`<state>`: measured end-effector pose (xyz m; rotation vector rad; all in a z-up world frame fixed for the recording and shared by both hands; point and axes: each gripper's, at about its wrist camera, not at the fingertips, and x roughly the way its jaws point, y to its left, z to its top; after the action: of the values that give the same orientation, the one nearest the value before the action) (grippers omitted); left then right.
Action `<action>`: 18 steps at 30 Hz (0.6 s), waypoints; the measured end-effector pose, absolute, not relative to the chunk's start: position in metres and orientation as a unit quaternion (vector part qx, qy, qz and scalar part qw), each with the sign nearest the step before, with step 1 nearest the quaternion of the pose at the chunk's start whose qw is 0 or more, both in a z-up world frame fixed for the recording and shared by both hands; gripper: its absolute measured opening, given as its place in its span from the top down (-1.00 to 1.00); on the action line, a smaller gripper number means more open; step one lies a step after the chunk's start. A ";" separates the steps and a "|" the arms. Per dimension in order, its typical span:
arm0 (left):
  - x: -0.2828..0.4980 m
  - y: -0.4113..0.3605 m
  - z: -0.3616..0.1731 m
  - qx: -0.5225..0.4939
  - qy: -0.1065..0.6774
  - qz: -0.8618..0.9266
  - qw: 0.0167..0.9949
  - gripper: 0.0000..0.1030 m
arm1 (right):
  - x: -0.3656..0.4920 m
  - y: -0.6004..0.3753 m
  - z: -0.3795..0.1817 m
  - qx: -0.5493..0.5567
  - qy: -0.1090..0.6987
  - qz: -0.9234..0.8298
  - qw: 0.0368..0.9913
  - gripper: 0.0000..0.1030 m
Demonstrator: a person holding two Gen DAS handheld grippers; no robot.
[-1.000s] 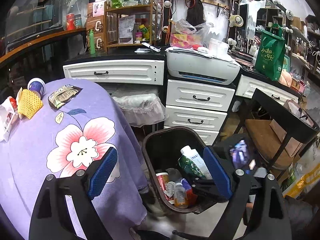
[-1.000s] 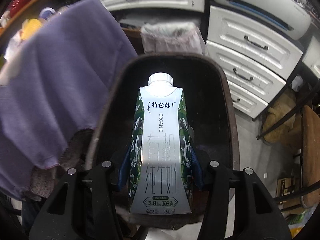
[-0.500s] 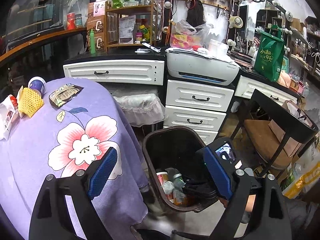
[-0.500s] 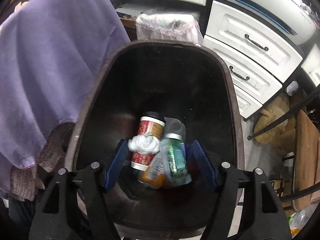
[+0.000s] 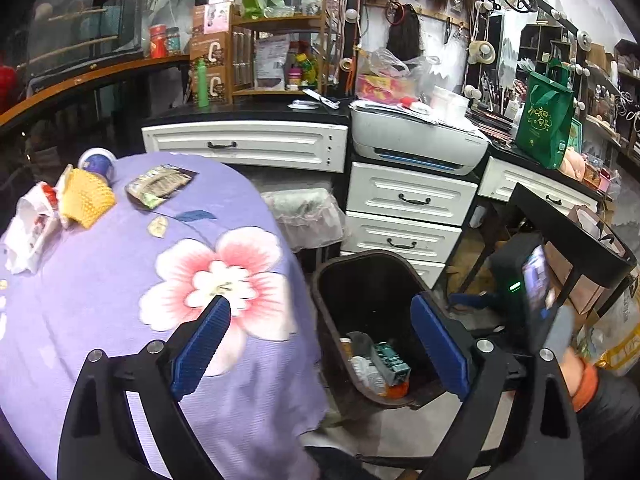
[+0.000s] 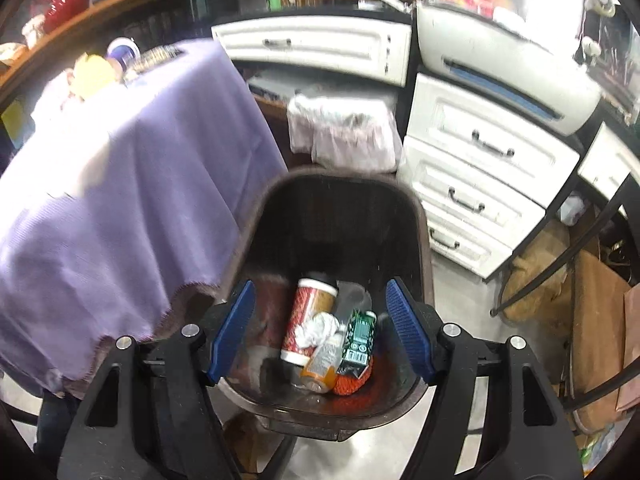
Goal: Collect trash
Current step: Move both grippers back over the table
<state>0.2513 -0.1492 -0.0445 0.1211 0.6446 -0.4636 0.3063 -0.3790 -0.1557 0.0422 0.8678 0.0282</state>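
A dark trash bin (image 6: pixel 340 184) stands on the floor beside the purple-clothed table (image 5: pixel 100 280). The green milk carton (image 6: pixel 358 338) lies in the bin with a red-labelled cup (image 6: pixel 308 316), a crumpled tissue and a small bottle; it also shows in the left wrist view (image 5: pixel 390 362). My right gripper (image 6: pixel 320 332) is open and empty above the bin. My left gripper (image 5: pixel 320 344) is open and empty over the table edge and the bin (image 5: pixel 320 312). On the table's far side lie a yellow foam net (image 5: pixel 86 198), a snack wrapper (image 5: pixel 158 184), a blue cup (image 5: pixel 98 162) and a white wrapper (image 5: pixel 30 232).
White drawers (image 5: pixel 404 200) and a printer (image 5: pixel 416 140) stand behind the bin. A lace-covered stool (image 5: pixel 304 212) sits between table and drawers. A black frame table (image 5: pixel 568 236) is at the right. The right gripper's body (image 5: pixel 528 292) shows right of the bin.
My right gripper opened and dropped the milk carton into the bin, then rose and pulled back. My left gripper stayed almost still.
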 end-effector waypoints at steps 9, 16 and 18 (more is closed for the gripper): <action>0.247 -0.090 -0.025 0.056 0.301 -0.187 0.933 -0.81 | 0.294 -0.341 -0.083 0.009 0.350 0.057 0.935 -0.34; 0.249 -0.034 -0.018 0.049 0.300 -0.142 0.942 -0.84 | 0.297 -0.279 -0.042 -0.013 0.313 0.127 0.941 -0.42; 0.250 -0.014 -0.018 0.048 0.304 -0.125 0.943 -0.85 | 0.303 -0.259 -0.035 -0.018 0.311 0.151 0.938 -0.42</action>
<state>0.2497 -0.0136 -0.0183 0.0969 0.6195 -0.2541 0.3029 -0.2585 -0.0347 -0.0362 0.6346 0.3077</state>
